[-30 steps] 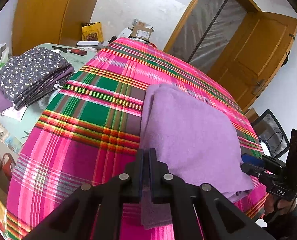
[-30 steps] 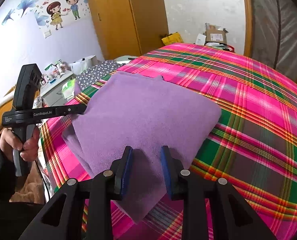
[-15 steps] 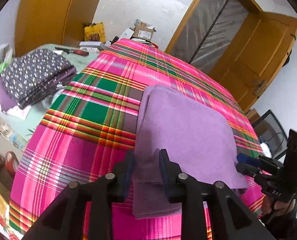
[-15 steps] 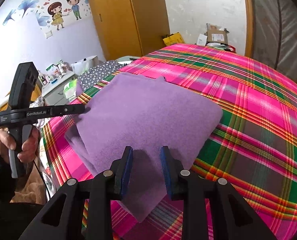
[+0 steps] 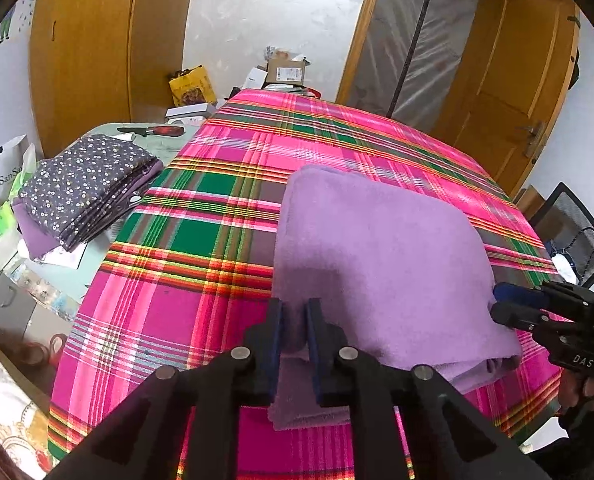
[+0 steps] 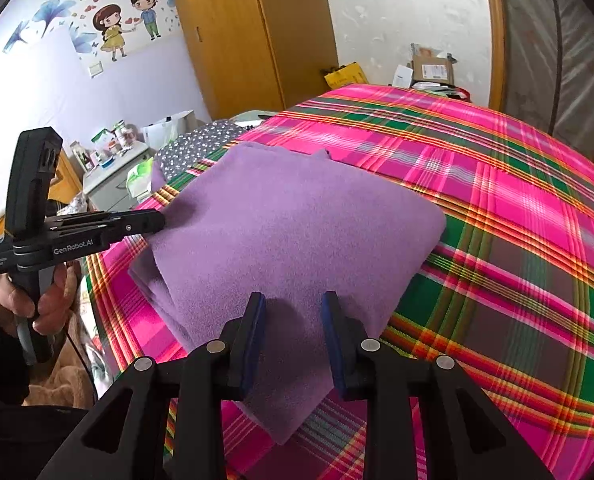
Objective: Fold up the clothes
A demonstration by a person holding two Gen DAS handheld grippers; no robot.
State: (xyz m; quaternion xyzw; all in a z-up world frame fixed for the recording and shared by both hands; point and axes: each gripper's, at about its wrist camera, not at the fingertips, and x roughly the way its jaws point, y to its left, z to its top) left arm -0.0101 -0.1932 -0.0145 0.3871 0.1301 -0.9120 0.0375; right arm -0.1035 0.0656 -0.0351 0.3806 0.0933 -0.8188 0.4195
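Left wrist view: the towel (image 5: 381, 256), purple and already folded into a thick square, lies right of centre on the plaid bed (image 5: 201, 240), with a loose lower layer sticking out at the bottom edge. The left tongs (image 5: 295, 334) are nearly closed, and the near corner of the towel lies between their pads; whether it is truly pinched cannot be told. In the right wrist view the right tongs (image 6: 293, 336) stand open over the other near corner, gripping nothing.

For a clean next fold, all layers at each corner should be caught together, the protruding layer included. Both corners are best raised evenly and carried across to the far edge, so that edges are matched. A pile of folded clothes (image 5: 85, 188) is seen at the left of the frame, beside the bed.
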